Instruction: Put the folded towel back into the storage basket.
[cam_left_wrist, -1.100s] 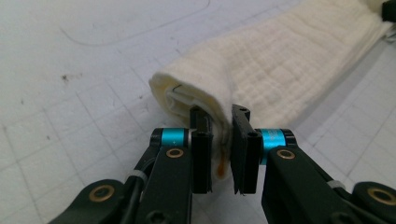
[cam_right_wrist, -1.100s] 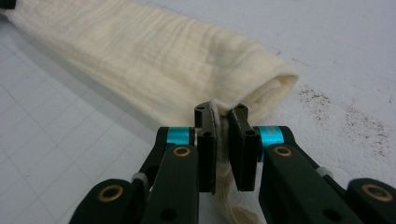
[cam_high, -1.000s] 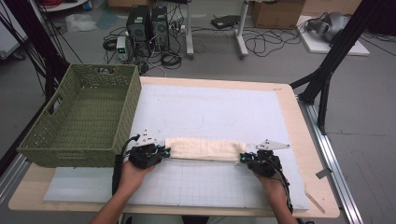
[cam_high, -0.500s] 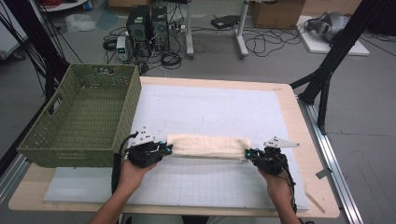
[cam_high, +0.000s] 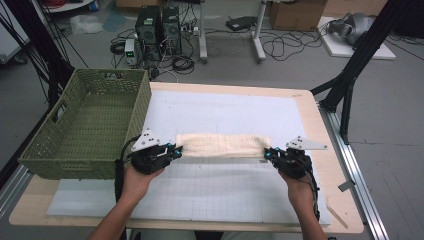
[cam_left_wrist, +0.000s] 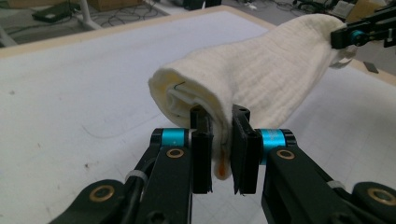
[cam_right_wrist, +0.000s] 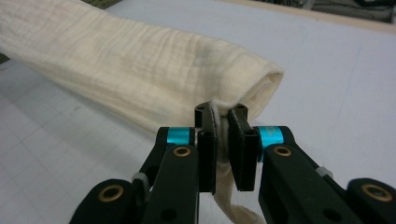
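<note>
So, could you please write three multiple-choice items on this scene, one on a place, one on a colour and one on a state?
1. Where does the basket stand?
A. at the table's left side
B. at its right side
C. on the floor

2. What colour is the towel?
A. blue
B. cream
C. red

3. How do the left gripper and the right gripper stand?
A. both open, apart from the towel
B. one shut, one open
C. each shut on one end of the towel

Key: 1 A, the high view shows it at the left; 2 B, the cloth is cream in all views; 3 C, each gripper view shows cloth pinched between the jaws.
</note>
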